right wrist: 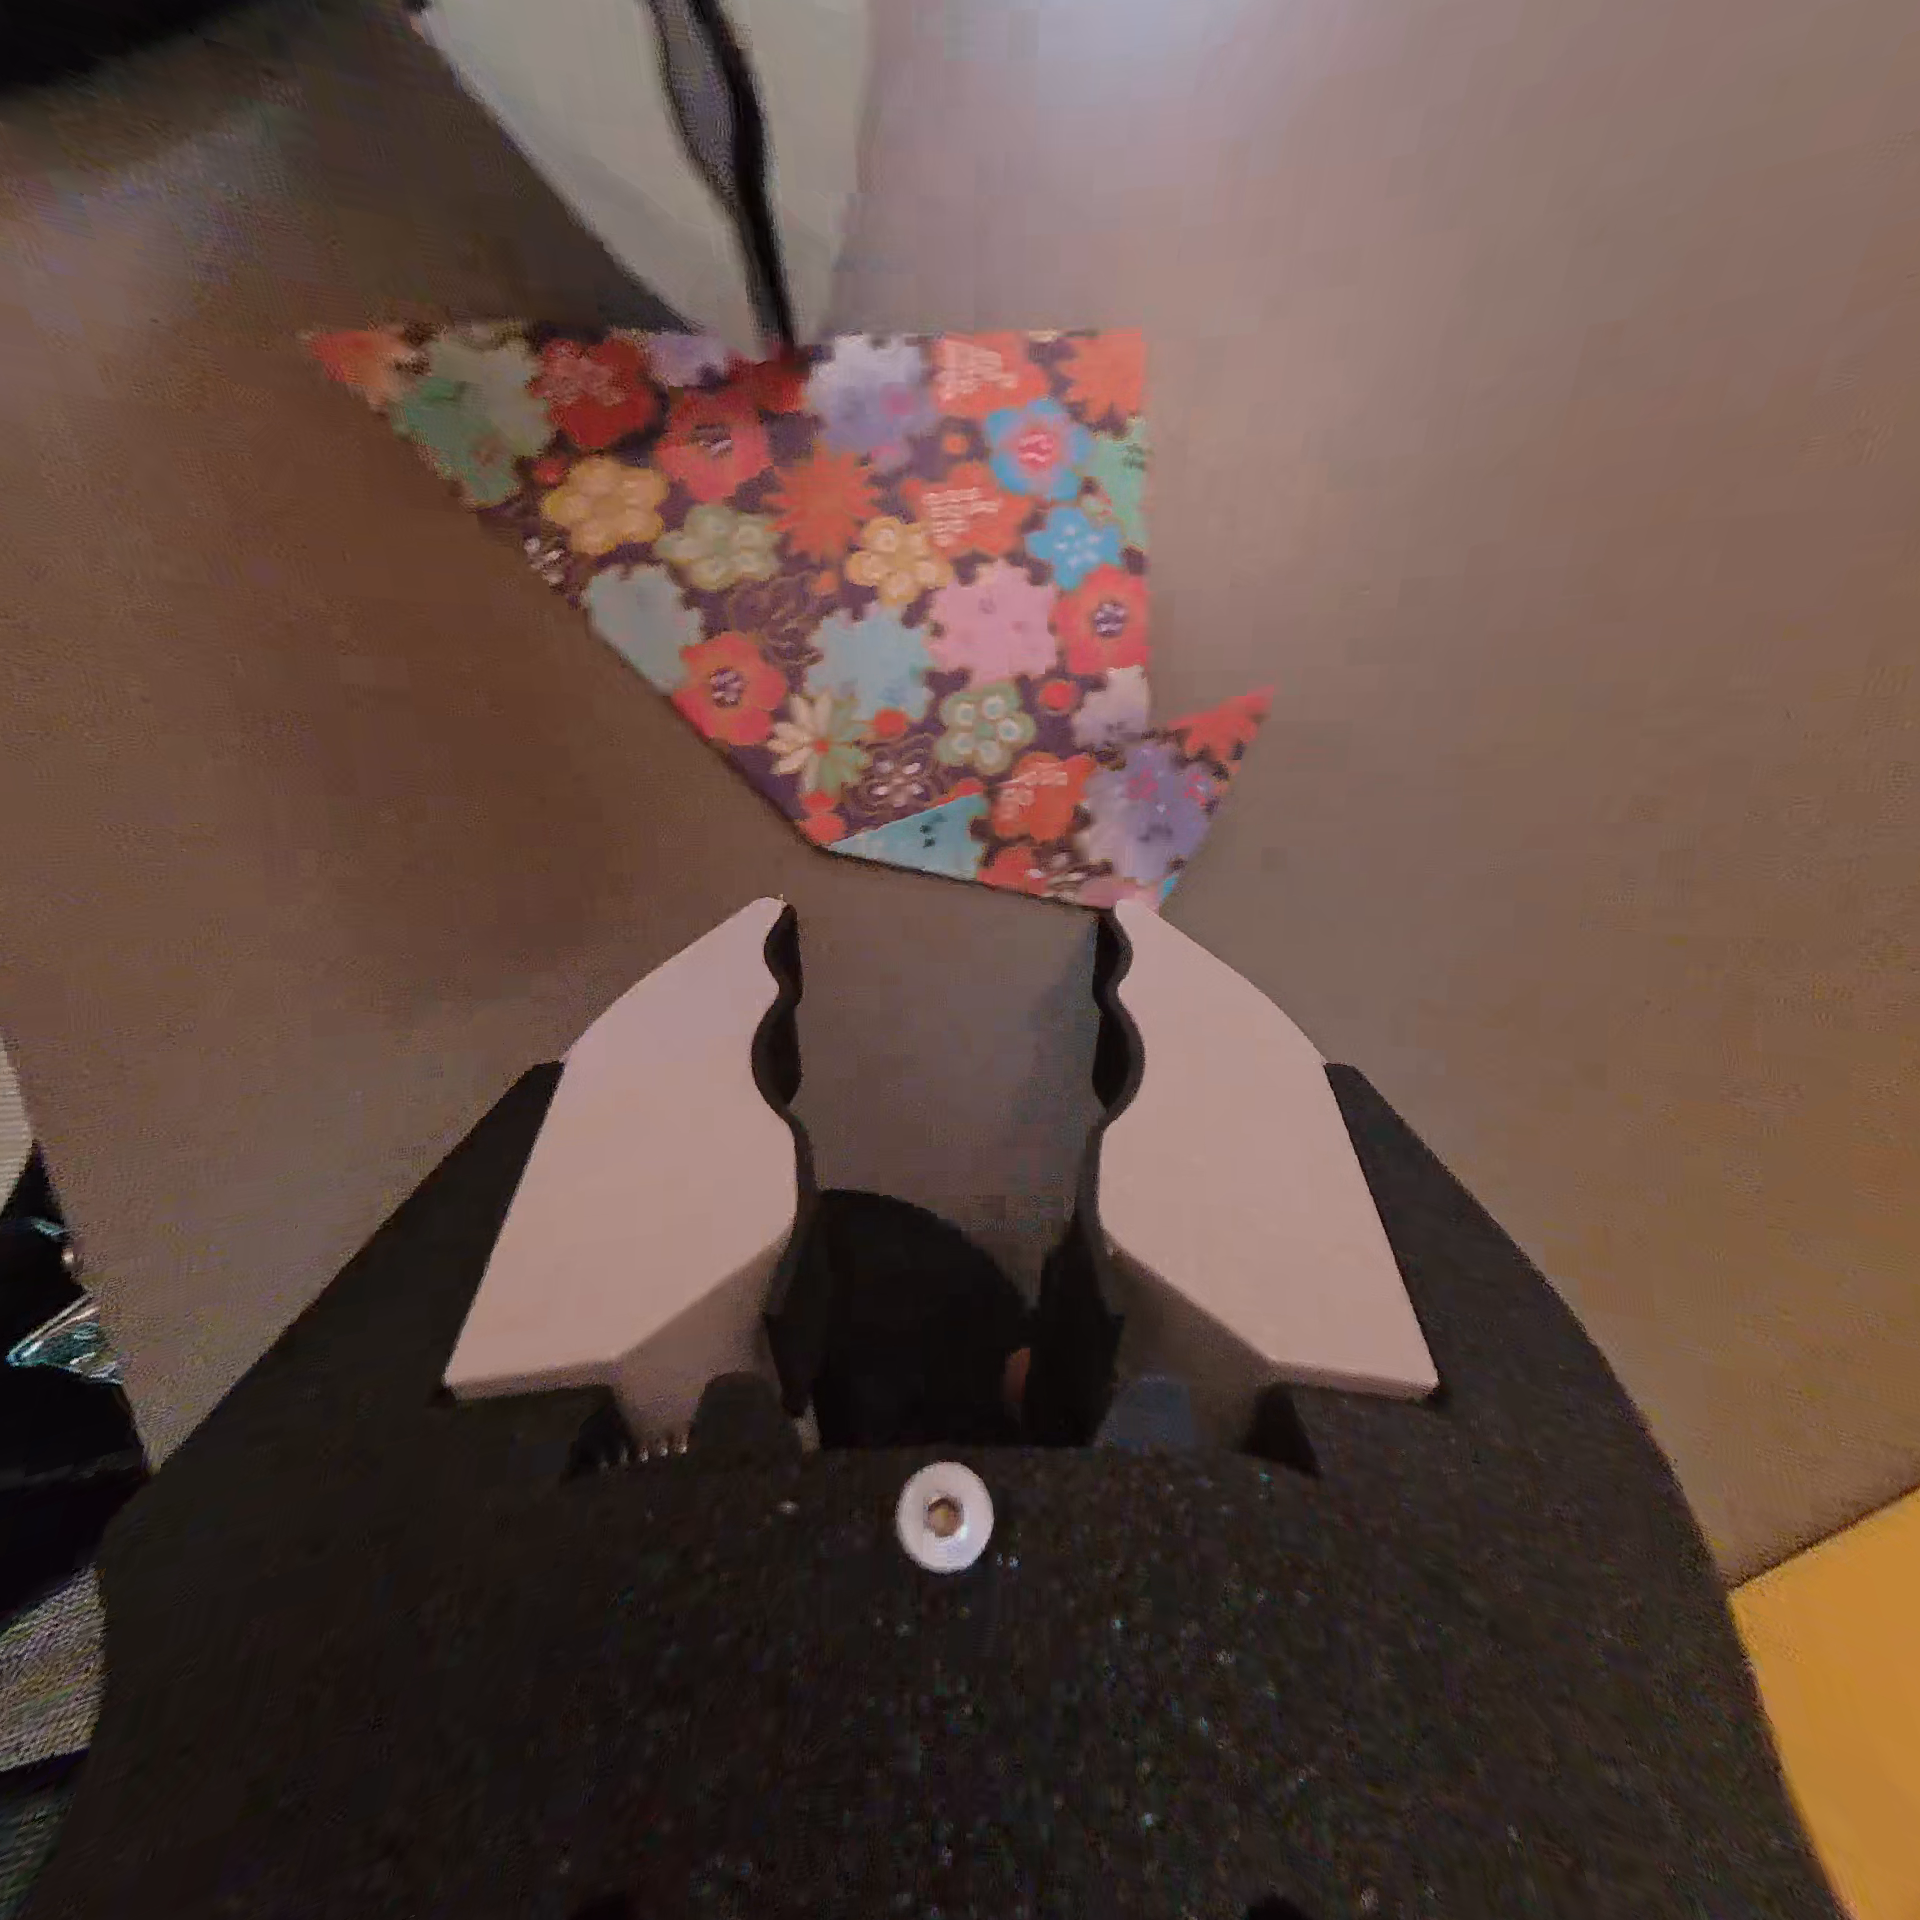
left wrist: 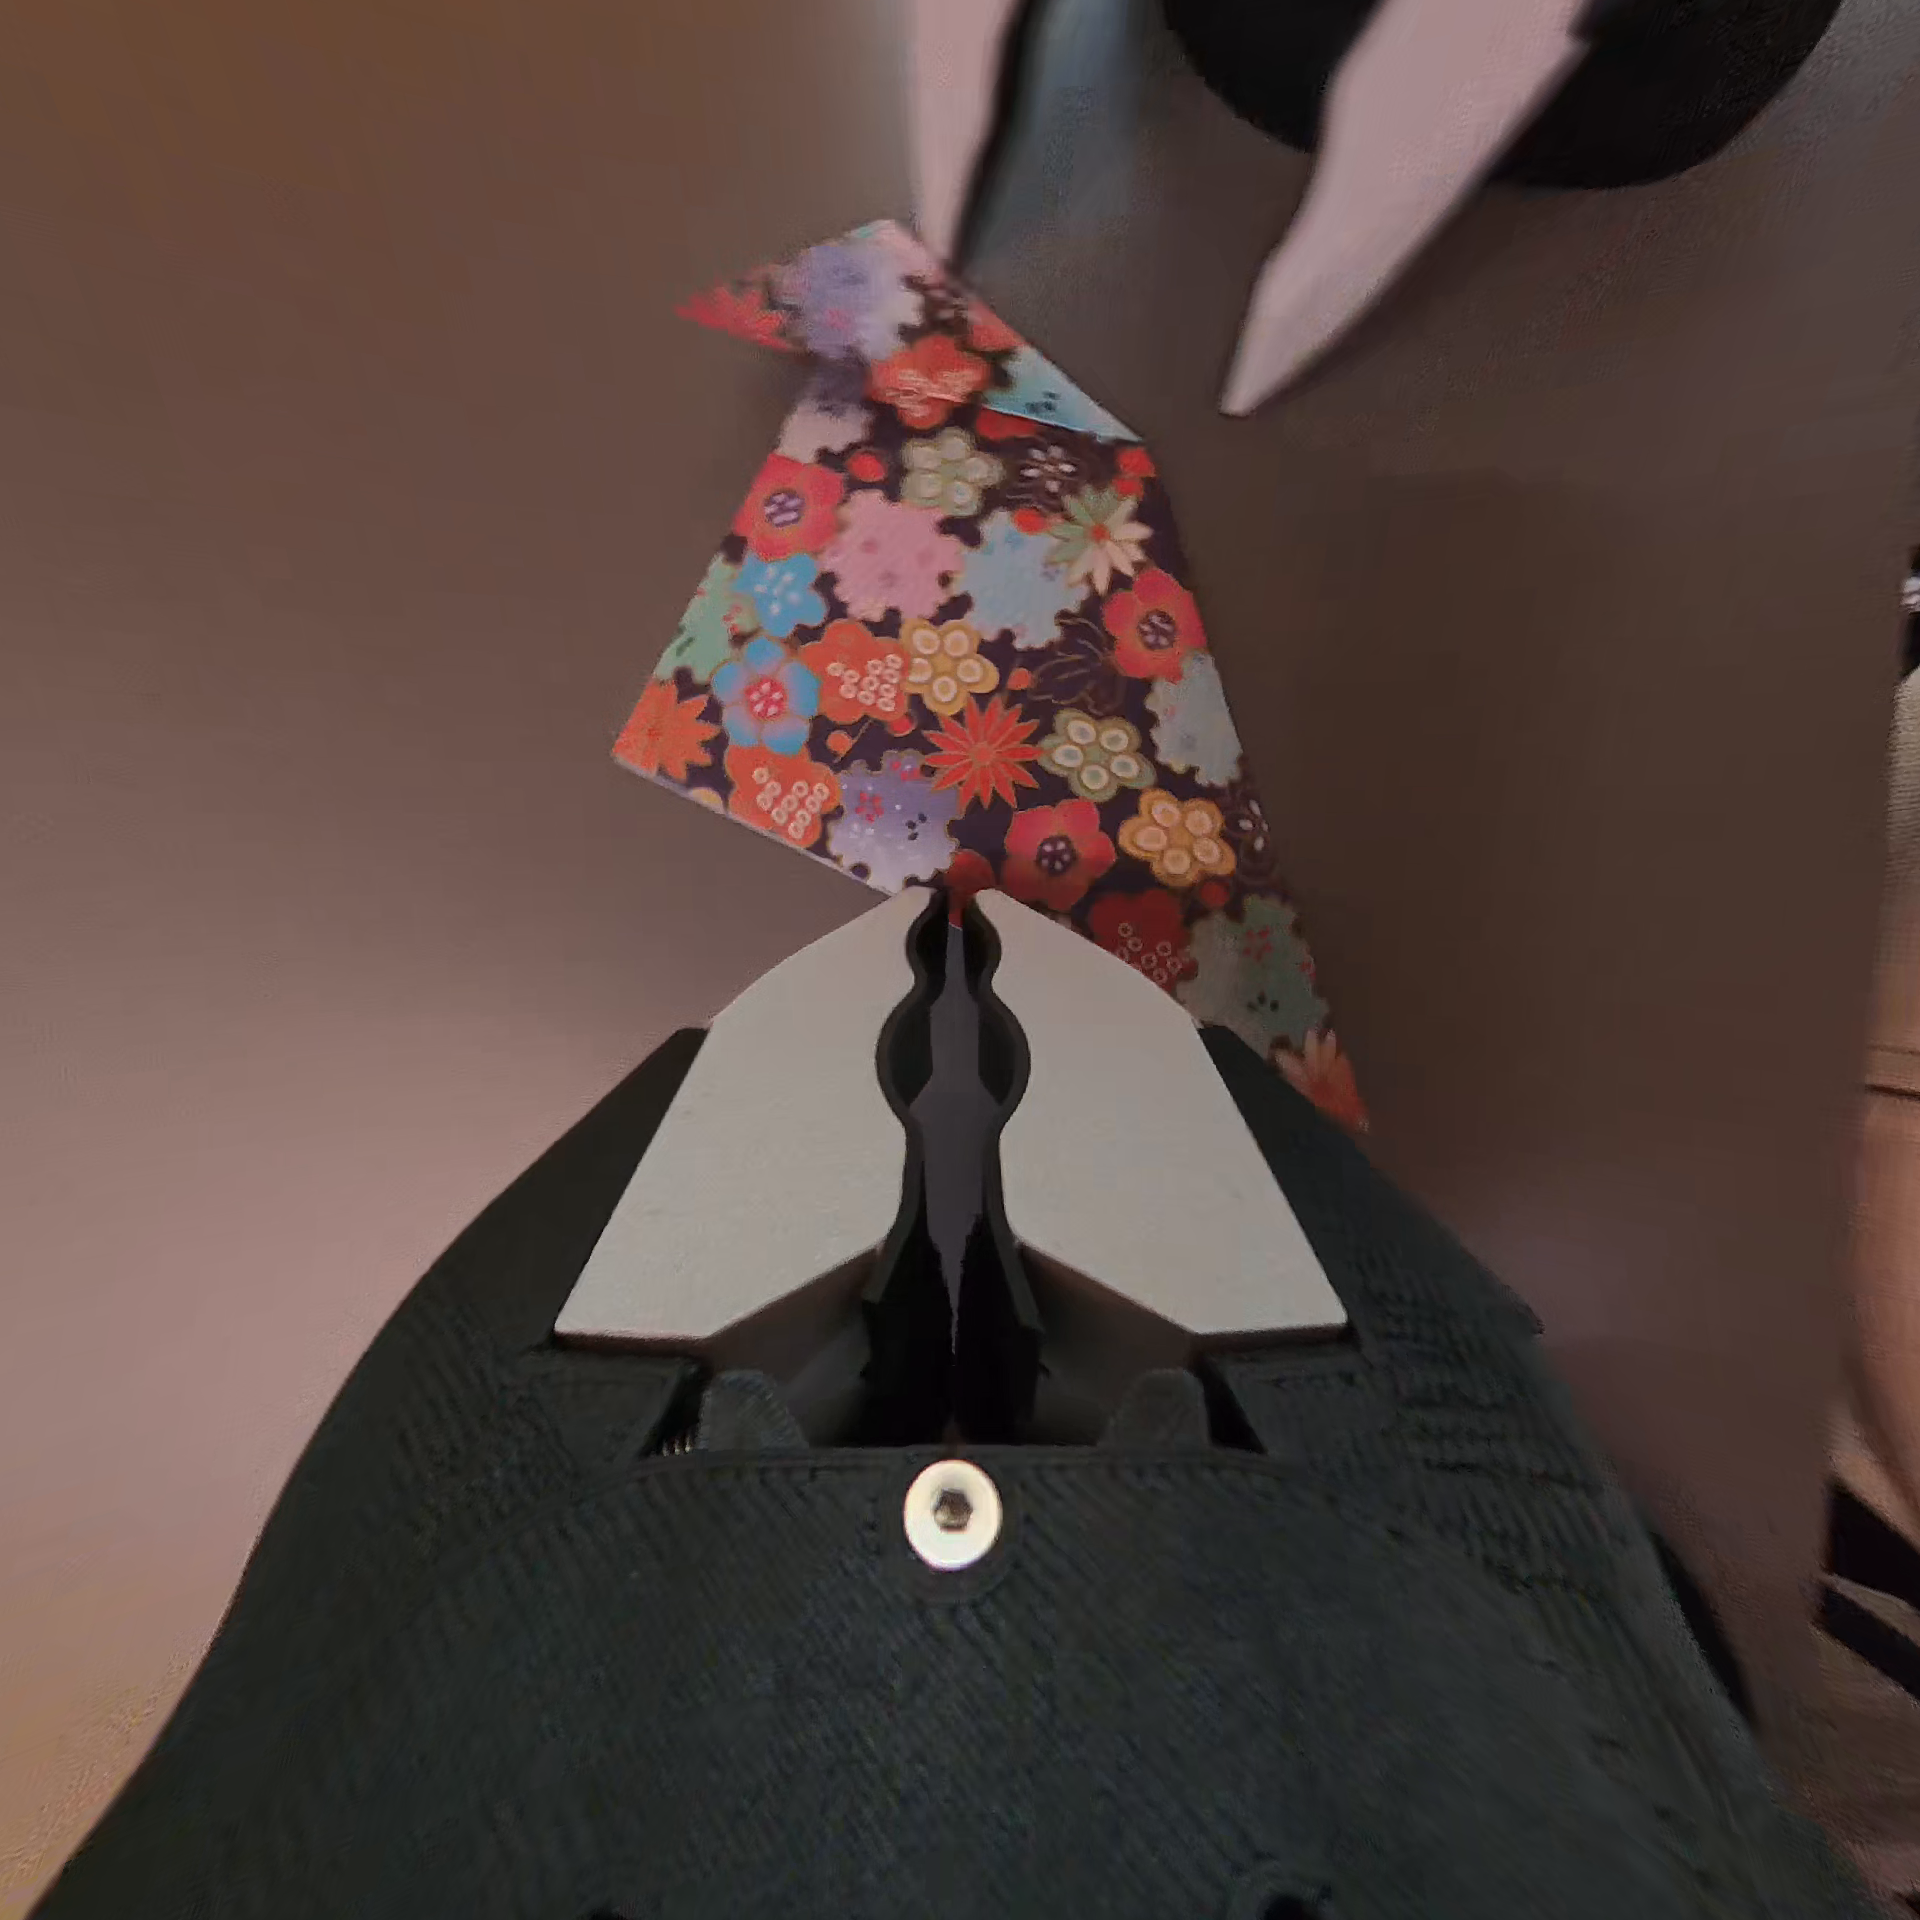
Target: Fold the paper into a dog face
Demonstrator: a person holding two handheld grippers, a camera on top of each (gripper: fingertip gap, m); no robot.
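Left gripper [left wrist: 951, 902] pinched on edge of the flowered paper [left wrist: 966, 665], lifted above brown table [left wrist: 312, 623]. Right gripper [right wrist: 948, 914] spread wide, just short of paper's folded corner flap [right wrist: 1101, 810]; contact unclear. Paper's far corner hidden behind left gripper's body. Both views blurred. No legible writing.

One sheet of flower-patterned paper [left wrist: 966, 665] is seen, partly folded, with one small flap turned over at one corner. Two grippers are counted: the left gripper [left wrist: 951, 902], whose two pale fingers are pressed together on the paper's edge, and the right gripper [right wrist: 948, 914], whose two pale fingers are held apart just beside the folded corner. One brown tabletop [right wrist: 1507, 623] is shown beneath them.
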